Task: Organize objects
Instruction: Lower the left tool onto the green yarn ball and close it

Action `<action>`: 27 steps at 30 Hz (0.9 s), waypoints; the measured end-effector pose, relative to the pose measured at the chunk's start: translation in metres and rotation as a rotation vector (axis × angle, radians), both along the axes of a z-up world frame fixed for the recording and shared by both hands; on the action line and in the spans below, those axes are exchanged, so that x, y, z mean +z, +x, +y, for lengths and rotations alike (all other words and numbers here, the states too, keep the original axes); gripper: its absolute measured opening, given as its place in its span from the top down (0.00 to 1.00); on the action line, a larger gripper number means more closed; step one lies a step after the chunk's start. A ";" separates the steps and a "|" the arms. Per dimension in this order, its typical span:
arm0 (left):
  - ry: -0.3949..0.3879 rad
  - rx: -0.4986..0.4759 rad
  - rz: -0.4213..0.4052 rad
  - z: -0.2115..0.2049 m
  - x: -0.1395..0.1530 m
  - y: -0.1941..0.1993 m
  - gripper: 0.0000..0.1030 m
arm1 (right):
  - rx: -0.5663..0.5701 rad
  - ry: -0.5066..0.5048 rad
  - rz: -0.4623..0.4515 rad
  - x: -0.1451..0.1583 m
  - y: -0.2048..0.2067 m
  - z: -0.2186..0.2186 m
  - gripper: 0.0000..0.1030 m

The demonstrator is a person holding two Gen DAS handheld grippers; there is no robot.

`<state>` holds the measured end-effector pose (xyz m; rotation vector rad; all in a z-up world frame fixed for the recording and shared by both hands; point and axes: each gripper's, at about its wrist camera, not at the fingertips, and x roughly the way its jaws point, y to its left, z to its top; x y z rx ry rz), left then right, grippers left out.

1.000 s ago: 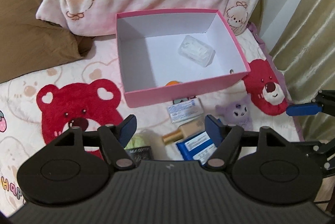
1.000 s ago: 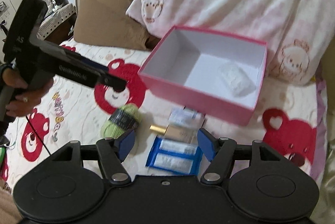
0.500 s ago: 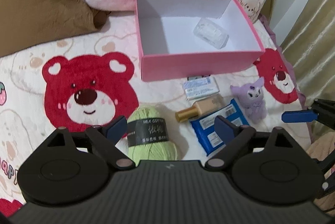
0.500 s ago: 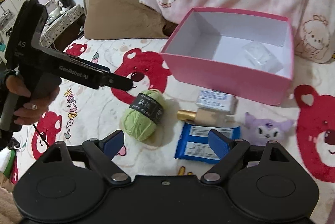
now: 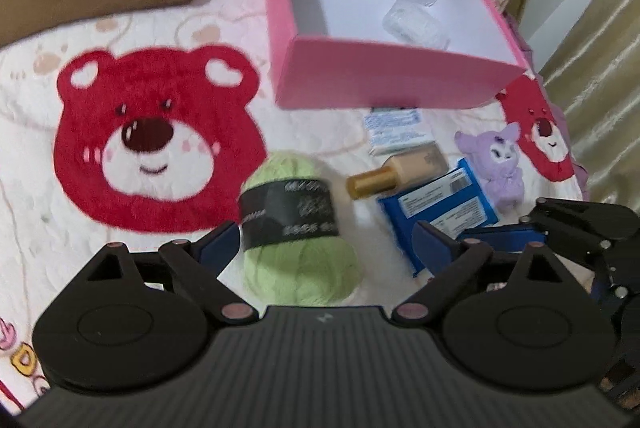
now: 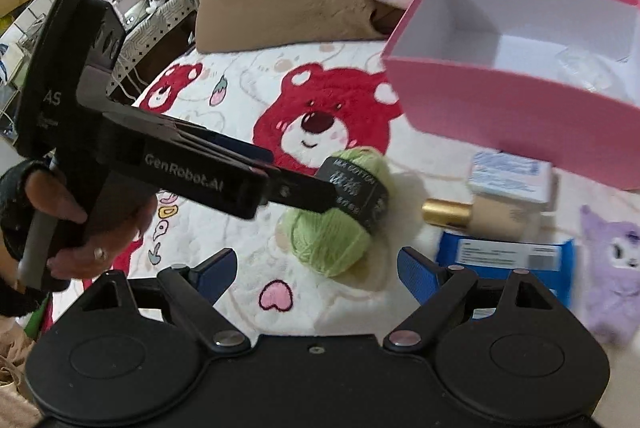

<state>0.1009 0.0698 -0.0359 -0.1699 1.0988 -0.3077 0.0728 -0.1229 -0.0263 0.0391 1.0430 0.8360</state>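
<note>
Since the yarn (image 5: pixel 298 228) belongs in the box (image 5: pixel 384 84), my left gripper (image 5: pixel 320 248) is opening wide around it, unpinched; my right gripper (image 6: pixel 316 268) gapes empty.

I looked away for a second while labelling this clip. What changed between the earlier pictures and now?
Both claws came down toward the bed and opened wider. The left claw now brackets the green yarn ball, its jaws opening, without pressing on it; the right claw hangs open in front of the blue packet. Nothing was gripped or released. The pink box, gold-capped bottle and purple plush stayed put.
</note>
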 end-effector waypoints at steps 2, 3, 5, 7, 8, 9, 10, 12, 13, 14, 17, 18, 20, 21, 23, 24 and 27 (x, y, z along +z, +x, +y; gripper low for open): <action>-0.024 0.029 0.009 0.009 -0.012 0.000 0.09 | 0.009 -0.013 -0.003 -0.011 0.001 0.011 0.13; -0.032 0.045 0.018 0.014 -0.019 0.000 0.09 | 0.011 -0.022 -0.009 -0.017 0.001 0.016 0.13; -0.055 0.065 0.025 0.023 -0.029 0.000 0.09 | 0.010 -0.028 -0.020 -0.029 -0.001 0.024 0.13; -0.092 0.067 0.029 0.029 -0.039 -0.001 0.09 | 0.007 -0.042 -0.051 -0.041 -0.005 0.032 0.13; -0.115 0.069 0.028 0.031 -0.043 -0.002 0.09 | 0.007 -0.050 -0.076 -0.045 -0.007 0.034 0.13; -0.141 0.077 0.028 0.034 -0.047 -0.003 0.09 | 0.001 -0.053 -0.103 -0.049 -0.010 0.037 0.13; -0.164 0.087 0.030 0.036 -0.050 -0.003 0.09 | -0.007 -0.048 -0.122 -0.051 -0.010 0.037 0.13; -0.201 0.103 0.033 0.039 -0.056 -0.002 0.09 | -0.021 -0.043 -0.136 -0.058 -0.008 0.040 0.13; -0.207 0.112 0.033 0.039 -0.057 -0.002 0.10 | -0.025 -0.039 -0.136 -0.060 -0.007 0.041 0.13; -0.209 0.124 0.034 0.040 -0.060 -0.001 0.11 | -0.030 -0.041 -0.137 -0.064 -0.005 0.044 0.13; -0.227 0.156 0.037 0.040 -0.069 0.004 0.14 | -0.071 -0.038 -0.118 -0.077 0.003 0.048 0.13; -0.226 0.168 0.048 0.039 -0.075 0.006 0.17 | -0.087 -0.029 -0.107 -0.082 0.005 0.048 0.13; -0.253 0.182 0.074 0.039 -0.085 0.008 0.32 | -0.101 -0.005 -0.091 -0.092 0.008 0.048 0.16; -0.298 0.196 0.096 0.041 -0.090 0.008 0.34 | -0.107 0.004 -0.080 -0.095 0.008 0.048 0.20; -0.300 0.214 0.090 0.039 -0.090 0.004 0.38 | -0.110 -0.001 -0.097 -0.092 0.001 0.049 0.32; -0.287 0.205 0.075 0.036 -0.086 0.002 0.39 | -0.107 -0.005 -0.108 -0.090 -0.002 0.049 0.34; -0.283 0.194 0.064 0.030 -0.076 -0.007 0.41 | -0.102 -0.006 -0.115 -0.077 -0.012 0.044 0.39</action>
